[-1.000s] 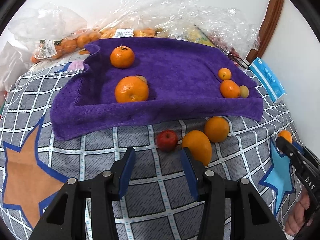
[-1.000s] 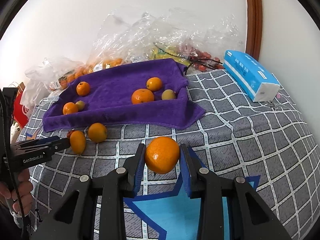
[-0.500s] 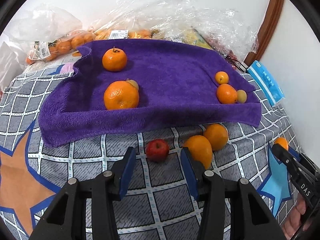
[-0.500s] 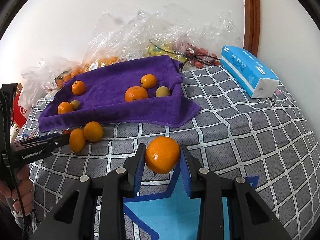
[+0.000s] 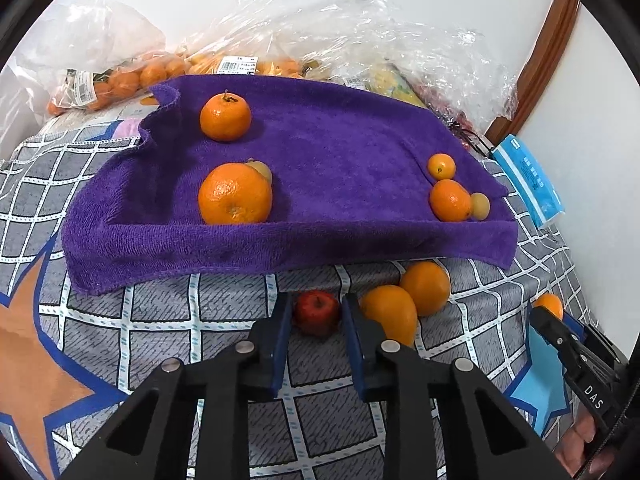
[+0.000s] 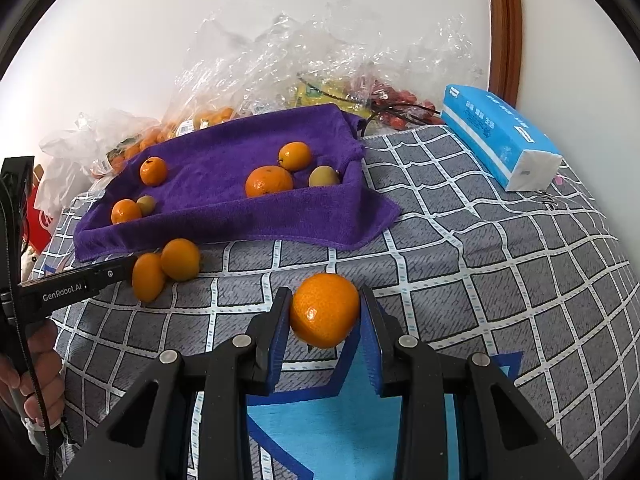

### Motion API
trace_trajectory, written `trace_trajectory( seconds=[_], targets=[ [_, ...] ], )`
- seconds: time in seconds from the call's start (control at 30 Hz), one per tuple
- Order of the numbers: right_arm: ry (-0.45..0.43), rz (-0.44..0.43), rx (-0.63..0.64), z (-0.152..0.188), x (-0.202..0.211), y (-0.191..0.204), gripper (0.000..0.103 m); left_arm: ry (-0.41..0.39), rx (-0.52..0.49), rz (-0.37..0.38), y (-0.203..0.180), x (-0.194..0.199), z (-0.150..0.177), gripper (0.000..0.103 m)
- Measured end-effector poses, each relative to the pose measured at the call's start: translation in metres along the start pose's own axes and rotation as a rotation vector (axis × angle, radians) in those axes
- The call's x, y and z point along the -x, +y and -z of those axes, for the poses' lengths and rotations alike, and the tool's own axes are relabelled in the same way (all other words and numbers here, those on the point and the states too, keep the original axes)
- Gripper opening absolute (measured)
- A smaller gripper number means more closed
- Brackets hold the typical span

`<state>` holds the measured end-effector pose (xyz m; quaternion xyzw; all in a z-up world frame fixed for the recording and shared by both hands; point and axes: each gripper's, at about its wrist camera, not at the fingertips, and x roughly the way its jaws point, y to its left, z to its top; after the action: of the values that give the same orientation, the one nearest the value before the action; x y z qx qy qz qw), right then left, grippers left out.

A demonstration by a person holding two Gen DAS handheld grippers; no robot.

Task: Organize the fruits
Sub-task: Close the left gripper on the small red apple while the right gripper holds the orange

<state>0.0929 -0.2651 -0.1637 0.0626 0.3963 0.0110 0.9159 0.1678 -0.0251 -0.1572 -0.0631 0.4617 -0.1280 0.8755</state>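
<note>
- Left wrist view: the left gripper [image 5: 314, 316] is clenched on a small red apple-shaped fruit [image 5: 317, 312] on the grey checked bedspread [image 5: 168, 312], just in front of the rumpled purple terry towel [image 5: 320, 184]. Six fruits already sit on the towel; two orange citrus fruits [image 5: 408, 300] lie just beside the red one, not yet sorted.
- Right wrist view: the right gripper [image 6: 325, 320] grasps a round orange tangerine [image 6: 325, 309] above the bedspread, near the towel's front edge.
- Only this view shows the whole blue tissue pack [image 6: 500, 136] and the left gripper's side; the red fruit is hidden here.
</note>
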Motion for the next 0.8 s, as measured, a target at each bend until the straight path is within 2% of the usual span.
trace_trajectory(
  seconds=[0.43, 0.8],
  targets=[
    [-0.011, 0.006, 0.009, -0.002, 0.007, 0.002, 0.033, -0.019, 0.018, 0.007, 0.002, 0.008, 0.000, 0.024],
    [-0.042, -0.001, 0.043, -0.014, 0.022, 0.018, 0.033, -0.065, 0.036, 0.017, 0.009, 0.032, -0.004, 0.024]
  ],
)
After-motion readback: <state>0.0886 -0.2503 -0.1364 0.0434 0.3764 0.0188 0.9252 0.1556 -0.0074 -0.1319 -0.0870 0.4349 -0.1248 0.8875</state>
